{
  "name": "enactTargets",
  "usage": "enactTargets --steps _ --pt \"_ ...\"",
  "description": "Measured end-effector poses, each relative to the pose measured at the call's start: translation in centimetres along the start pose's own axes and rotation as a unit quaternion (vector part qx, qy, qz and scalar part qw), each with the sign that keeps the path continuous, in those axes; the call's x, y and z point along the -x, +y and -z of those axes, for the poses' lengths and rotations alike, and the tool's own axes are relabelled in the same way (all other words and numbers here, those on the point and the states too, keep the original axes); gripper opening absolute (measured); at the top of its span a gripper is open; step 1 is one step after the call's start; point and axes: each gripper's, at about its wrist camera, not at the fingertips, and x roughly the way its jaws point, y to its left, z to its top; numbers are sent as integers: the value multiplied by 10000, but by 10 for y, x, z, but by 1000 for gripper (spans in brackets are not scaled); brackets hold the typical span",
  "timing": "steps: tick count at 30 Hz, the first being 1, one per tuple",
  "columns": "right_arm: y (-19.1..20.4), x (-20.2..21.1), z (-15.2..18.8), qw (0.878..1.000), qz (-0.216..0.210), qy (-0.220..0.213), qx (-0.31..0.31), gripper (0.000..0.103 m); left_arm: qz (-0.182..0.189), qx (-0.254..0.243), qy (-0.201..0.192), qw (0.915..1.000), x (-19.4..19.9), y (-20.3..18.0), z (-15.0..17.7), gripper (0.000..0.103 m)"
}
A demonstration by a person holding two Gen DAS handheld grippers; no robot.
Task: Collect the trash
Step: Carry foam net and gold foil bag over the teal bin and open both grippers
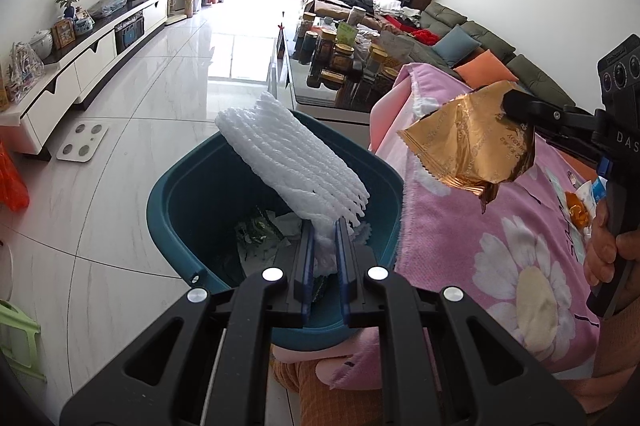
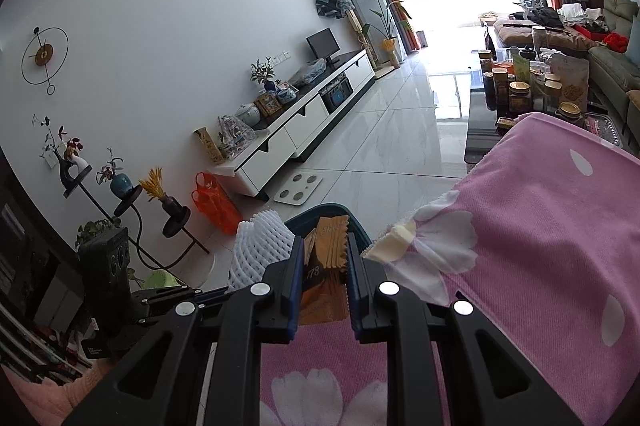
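1. White foam net sleeve (image 1: 292,162), ribbed and crumpled, clamped in the left gripper (image 1: 324,226) above the teal bin (image 1: 172,186).
2. Gold crinkled wrapper (image 1: 472,146) pinched by the right gripper (image 2: 324,250) over the pink floral cloth (image 1: 480,226).

White foam net (image 1: 296,162), gold wrapper (image 1: 472,150), teal bin (image 1: 176,194).

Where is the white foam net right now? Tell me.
In the left wrist view, the white foam net is pinched in the left tongs, over the teal bin, beside the pink blanket.
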Motion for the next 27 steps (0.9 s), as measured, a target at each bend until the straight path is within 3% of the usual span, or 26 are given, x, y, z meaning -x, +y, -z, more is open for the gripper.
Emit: enactTargets --steps 20,24,27 --pt "16 -76 -3 9980 106 626 26 20 -215 336 430 9983 -51 21 7 13" --pt "17 -86 2 9970 141 765 29 30 -213 420 423 9980 -51 24 9 14" --pt "20 -86 2 9968 128 790 20 30 -263 450 348 9980 -48 25 10 20"
